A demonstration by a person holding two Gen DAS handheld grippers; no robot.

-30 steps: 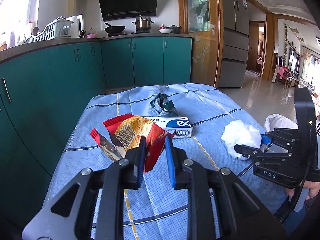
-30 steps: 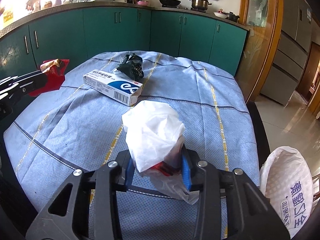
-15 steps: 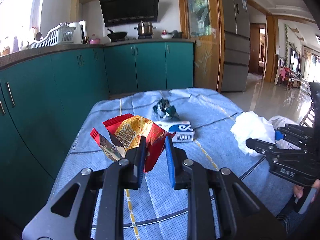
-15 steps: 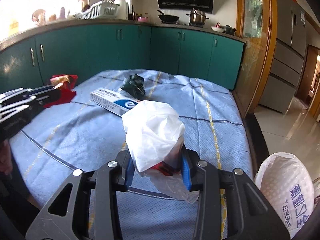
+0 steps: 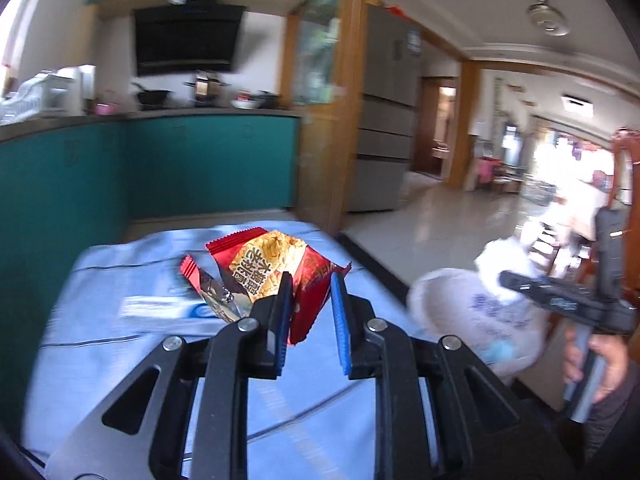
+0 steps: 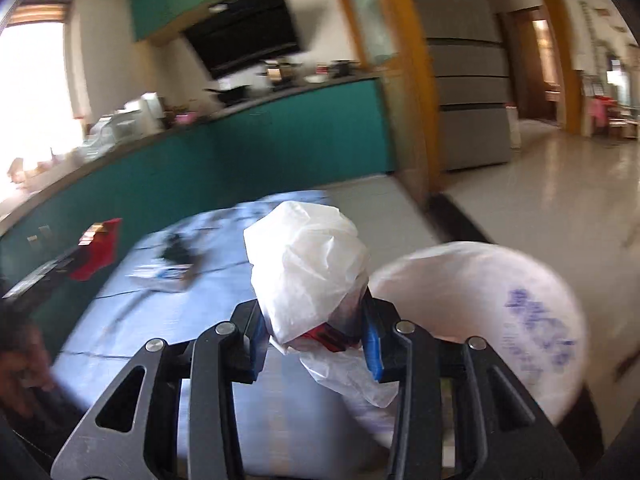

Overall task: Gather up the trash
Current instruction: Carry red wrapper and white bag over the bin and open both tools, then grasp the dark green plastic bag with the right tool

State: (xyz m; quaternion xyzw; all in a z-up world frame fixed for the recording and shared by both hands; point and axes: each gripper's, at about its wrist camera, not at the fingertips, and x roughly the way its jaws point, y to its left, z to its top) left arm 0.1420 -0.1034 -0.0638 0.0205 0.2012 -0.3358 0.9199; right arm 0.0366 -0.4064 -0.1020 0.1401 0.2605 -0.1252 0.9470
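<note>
Your right gripper (image 6: 314, 338), jaws clamped on a crumpled white plastic wad with a red scrap showing at its base (image 6: 308, 268), has swung off the blue-clothed table (image 6: 160, 320) within the last second. It now hangs beside the mouth of the white printed trash bag (image 6: 488, 320), which sits just to its right and slightly ahead. A second ago that bag lay low at the edge of the right wrist view. Both views are now blurred by motion. This suggests the carry is nearly over and the release into the bag comes next.

Your left gripper (image 5: 308, 308) has lifted too. It holds a red and gold foil snack wrapper (image 5: 276, 268) against its left pad (image 5: 283, 312). Its jaws stand narrowly apart, so whether the right pad touches the wrapper cannot be told. The wrapper rides just ahead of the fingertips, clear of the table. In the left wrist view your right gripper (image 5: 508, 278) shows far to the right, above the trash bag (image 5: 472, 316).

Behind and left of both tools, a white and blue carton (image 6: 164, 274) and a dark crumpled wrapper (image 6: 176, 250) lie on the cloth, yet to be collected.
</note>
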